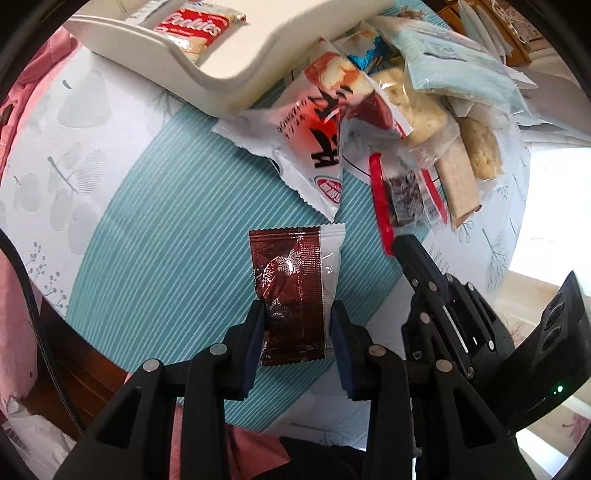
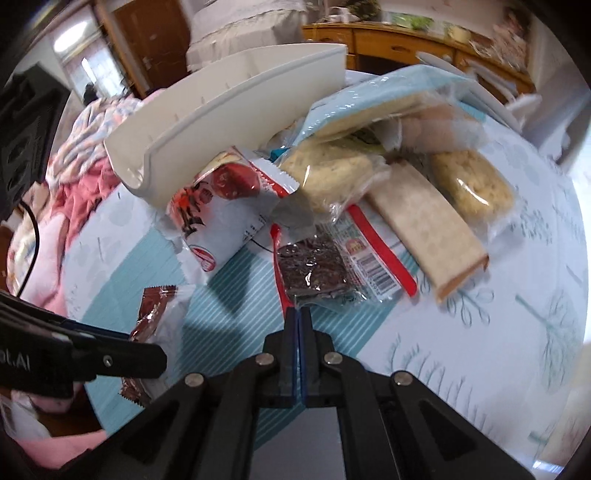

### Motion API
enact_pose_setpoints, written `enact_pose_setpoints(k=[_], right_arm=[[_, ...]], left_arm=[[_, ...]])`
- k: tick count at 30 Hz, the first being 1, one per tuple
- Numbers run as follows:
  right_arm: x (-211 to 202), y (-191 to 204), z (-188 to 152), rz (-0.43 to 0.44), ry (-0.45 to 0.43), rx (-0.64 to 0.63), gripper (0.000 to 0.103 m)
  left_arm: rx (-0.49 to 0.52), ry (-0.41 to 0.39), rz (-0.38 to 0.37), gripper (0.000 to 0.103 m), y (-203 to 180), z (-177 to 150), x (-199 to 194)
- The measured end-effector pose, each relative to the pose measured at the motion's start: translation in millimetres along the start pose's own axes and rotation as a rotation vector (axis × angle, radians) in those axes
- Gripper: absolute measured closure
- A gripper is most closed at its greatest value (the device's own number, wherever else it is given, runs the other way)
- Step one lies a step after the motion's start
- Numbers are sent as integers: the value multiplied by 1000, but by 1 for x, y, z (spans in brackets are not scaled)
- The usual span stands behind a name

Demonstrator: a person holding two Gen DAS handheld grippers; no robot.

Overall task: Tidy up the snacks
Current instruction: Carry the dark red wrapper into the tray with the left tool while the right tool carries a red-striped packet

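Left hand-held gripper (image 1: 297, 328): pads clamped on the two long sides of a small dark-brown foil snack packet with white snowflake print and a silver seam strip (image 1: 295, 288), held above the counter with its teal-striped, leaf-printed cloth (image 1: 166, 206).

Right hand-held gripper (image 2: 298, 325): pads together, pinching the near edge of a clear, red-edged wrapper holding a dark chocolate-coloured square (image 2: 314, 271), which lies at the front of the snack pile.

White plastic tray (image 1: 207, 74) sits at the far side; a red-and-white biscuit pack (image 1: 195, 27) is already inside.

Handling, judged: both packets are light, with crinkly, slippery film. The foil packet may pivot if squeezed only at one end; a mid-body grip seems safest. The clear wrapper's contents look brittle, so take it by the sealed edge rather than the square.
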State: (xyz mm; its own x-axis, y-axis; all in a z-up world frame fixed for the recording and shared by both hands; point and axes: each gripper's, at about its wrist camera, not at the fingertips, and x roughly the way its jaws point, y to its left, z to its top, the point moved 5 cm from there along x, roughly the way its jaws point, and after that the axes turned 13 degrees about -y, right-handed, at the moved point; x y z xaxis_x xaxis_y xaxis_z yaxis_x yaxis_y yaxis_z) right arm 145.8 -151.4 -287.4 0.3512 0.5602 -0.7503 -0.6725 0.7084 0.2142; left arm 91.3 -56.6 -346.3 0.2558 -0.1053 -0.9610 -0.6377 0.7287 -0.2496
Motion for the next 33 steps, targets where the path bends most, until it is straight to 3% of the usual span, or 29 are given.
enact_pose_setpoints(k=[7, 20, 33], right_arm=[[-33, -8, 8, 18, -43, 131, 103], [-89, -10, 33, -5, -176, 251, 103], [-132, 41, 73, -91, -332, 249, 103]], left_arm=[[33, -12, 0, 70, 3, 12, -30], [212, -2, -38, 70, -11, 26, -81], [426, -143, -134, 70, -11, 81, -159]])
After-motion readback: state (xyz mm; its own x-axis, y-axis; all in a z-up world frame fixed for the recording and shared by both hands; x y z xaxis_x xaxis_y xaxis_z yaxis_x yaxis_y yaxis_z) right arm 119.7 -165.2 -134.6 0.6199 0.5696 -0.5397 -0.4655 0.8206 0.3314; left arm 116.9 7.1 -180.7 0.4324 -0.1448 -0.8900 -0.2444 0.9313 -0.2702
